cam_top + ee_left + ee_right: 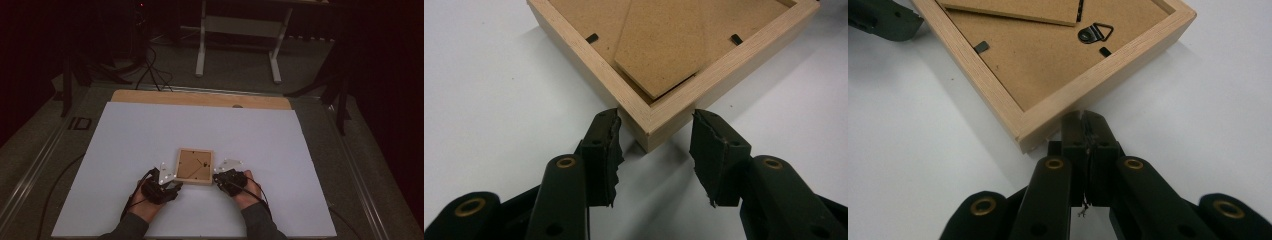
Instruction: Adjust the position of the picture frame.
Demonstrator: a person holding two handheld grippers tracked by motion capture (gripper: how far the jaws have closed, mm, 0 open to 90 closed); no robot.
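A: We start at our left gripper (655, 137): its black jaws stand apart, their ragged rubber pads (606, 150) flanking a near corner of the picture frame (659, 112) without clamping it.

B: And our right gripper (1084, 131) has its jaws pressed together with nothing between them, the tips just against the frame's pale wooden edge near another corner.

A: We see the frame lying face down on the desk (150, 130), square, light raw wood with a visible grain.

B: Its back is matte brown fibreboard (1048, 55), carrying a flat stand leaf (664, 50), small black tabs (592, 38) and a dark triangular metal hanger (1094, 33).

A: The desk's surface is smooth white sheet.
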